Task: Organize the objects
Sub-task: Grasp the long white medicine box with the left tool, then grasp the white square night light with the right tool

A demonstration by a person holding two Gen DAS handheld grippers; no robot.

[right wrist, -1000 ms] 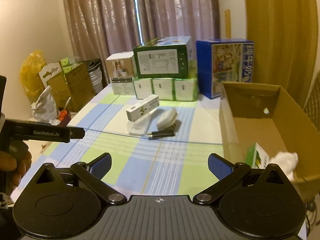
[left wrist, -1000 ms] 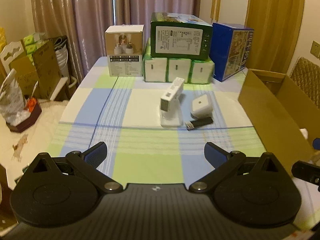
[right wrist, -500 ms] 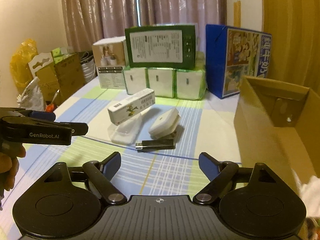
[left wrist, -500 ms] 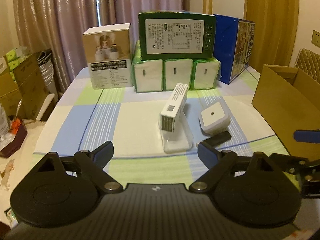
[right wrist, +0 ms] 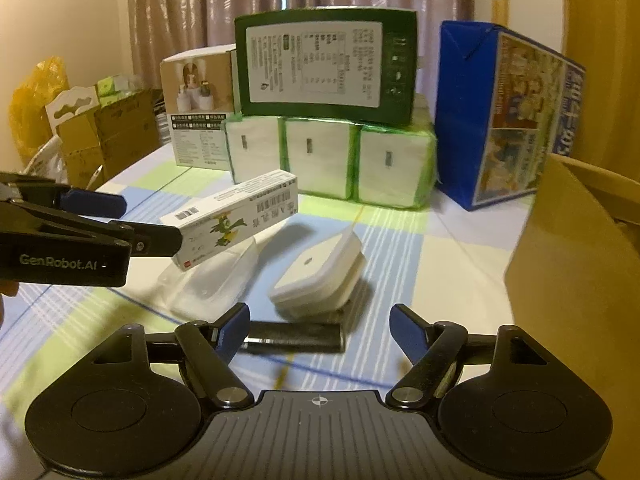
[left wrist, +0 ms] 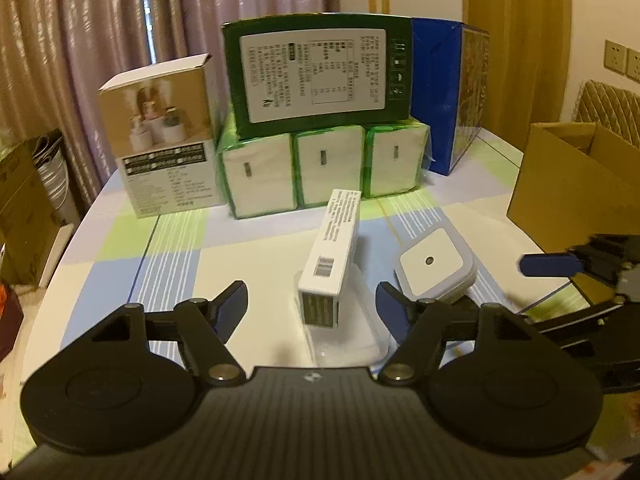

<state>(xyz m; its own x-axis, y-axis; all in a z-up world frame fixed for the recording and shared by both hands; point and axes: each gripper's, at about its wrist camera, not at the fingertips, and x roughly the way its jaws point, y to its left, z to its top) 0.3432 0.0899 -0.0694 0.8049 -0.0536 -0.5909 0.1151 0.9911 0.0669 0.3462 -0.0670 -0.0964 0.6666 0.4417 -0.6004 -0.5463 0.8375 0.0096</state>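
Both of my tongs are spread wide and hold nothing. Between the fingers of my left gripper [left wrist: 311, 307] I see the near end of the long white carton [left wrist: 331, 258], which rests tilted on a clear plastic tray [left wrist: 347, 344] lying on the checked tablecloth [left wrist: 168, 248]. My right gripper [right wrist: 319, 329] hangs just above the black USB stick [right wrist: 294, 337], which lies flat across the gap between its blue fingertips [right wrist: 234, 326], not touched by either as far as I can tell.

Just beyond the stick sits the white square plug-in device [right wrist: 316, 276], tipped up on one edge and just beside the clear tray. From the right wrist camera my left gripper shows at the left edge, its tips reaching the end of the carton; whether they touch it I cannot tell.

To the right stands the open brown cardboard box [left wrist: 560, 196], well apart from the small items. Farther back, a green-wrapped pack of tissues [right wrist: 332, 160] carries a dark green box [right wrist: 326, 66]. A beige product box [left wrist: 164, 148] stands to its left and a blue carton [right wrist: 504, 116] to its right. Curtains [left wrist: 100, 40] hang behind the table.
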